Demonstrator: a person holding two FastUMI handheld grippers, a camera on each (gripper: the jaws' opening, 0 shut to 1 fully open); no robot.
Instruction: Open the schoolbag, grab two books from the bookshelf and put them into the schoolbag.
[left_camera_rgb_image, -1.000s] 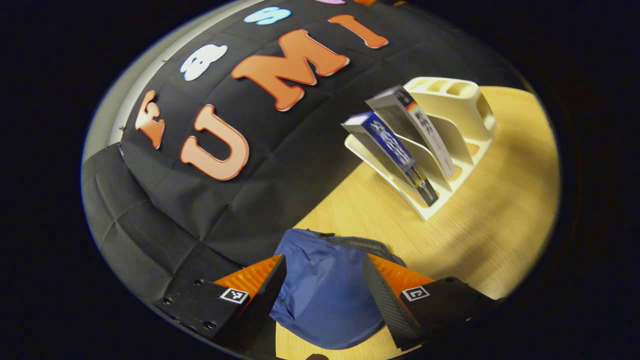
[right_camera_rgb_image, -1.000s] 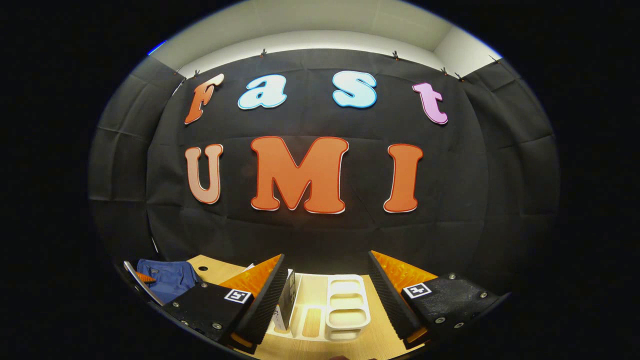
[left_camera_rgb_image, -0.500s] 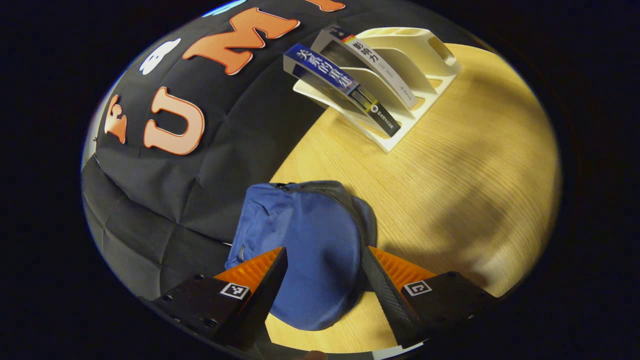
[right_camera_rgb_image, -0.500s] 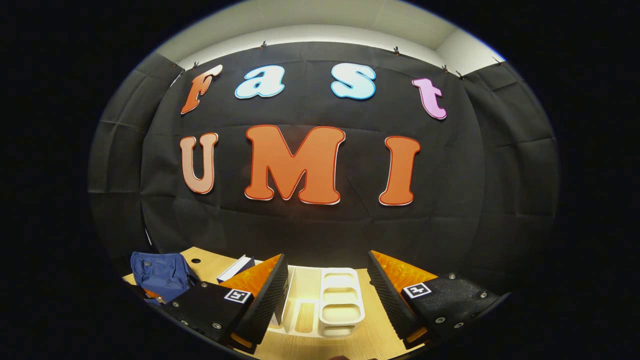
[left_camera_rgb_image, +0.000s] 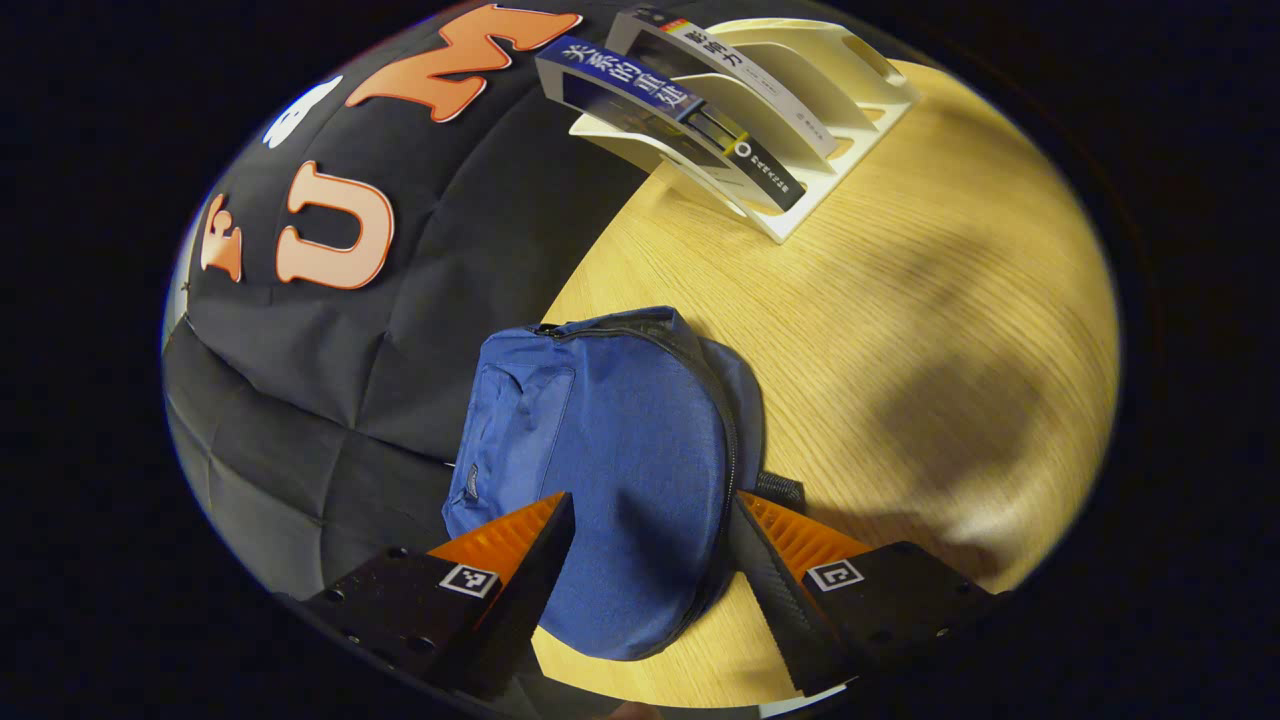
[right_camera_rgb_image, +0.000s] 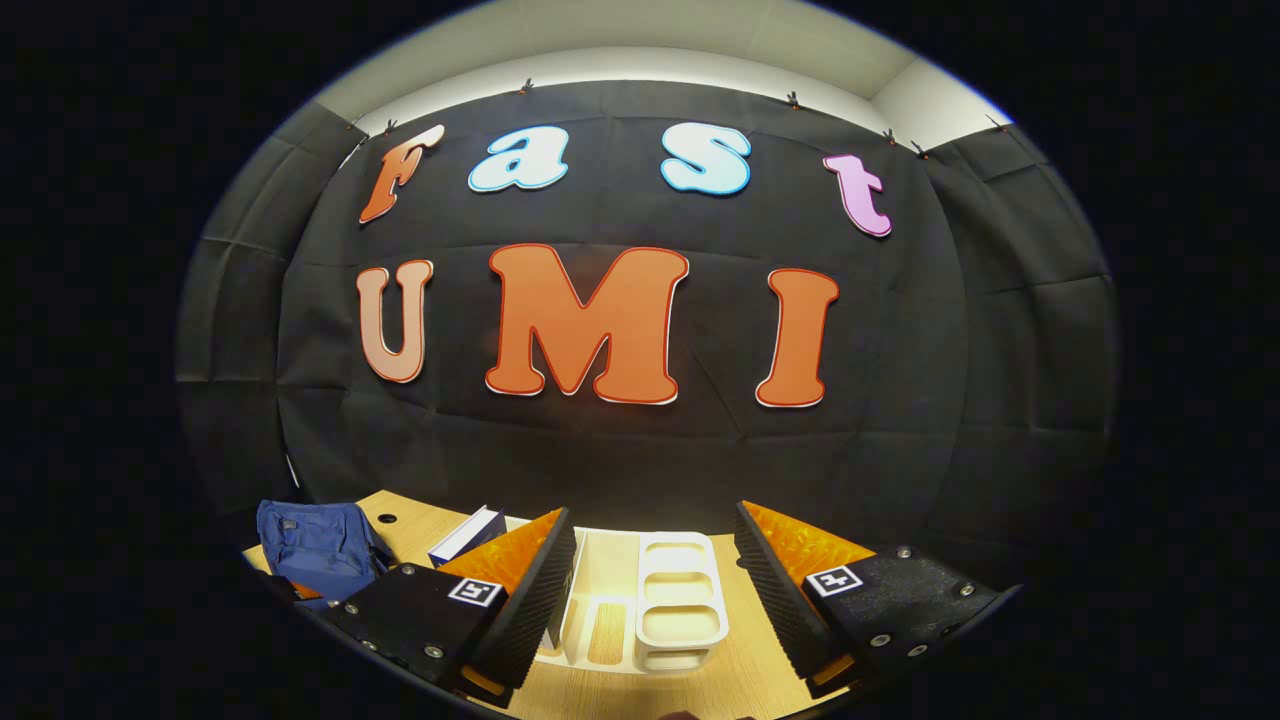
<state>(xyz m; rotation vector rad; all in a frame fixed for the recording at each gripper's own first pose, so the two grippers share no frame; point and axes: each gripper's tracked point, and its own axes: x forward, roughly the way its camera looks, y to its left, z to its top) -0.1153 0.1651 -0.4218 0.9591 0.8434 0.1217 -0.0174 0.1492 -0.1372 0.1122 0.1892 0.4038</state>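
Left claw (left_camera_rgb_image: 650, 545) released, fingers spread over blue schoolbag (left_camera_rgb_image: 600, 450), zipper closed, lying on counter (left_camera_rgb_image: 900, 330) by booth wall. Two books (left_camera_rgb_image: 690, 120) slanted in white bookshelf (left_camera_rgb_image: 810, 130) beyond. Right claw (right_camera_rgb_image: 655, 570) released, above bookshelf.

A plain blue fabric schoolbag (left_camera_rgb_image: 610, 450) lies on a pale wood-grain table (left_camera_rgb_image: 900, 330); beyond it stands a cream plastic bookshelf (left_camera_rgb_image: 830, 90).

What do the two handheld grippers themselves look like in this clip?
The left gripper and the right gripper look alike: two wedge-shaped fingers with ribbed inner faces, each on a black block with visible screws and a small square black-and-white marker. No cables or sleeves are visible.
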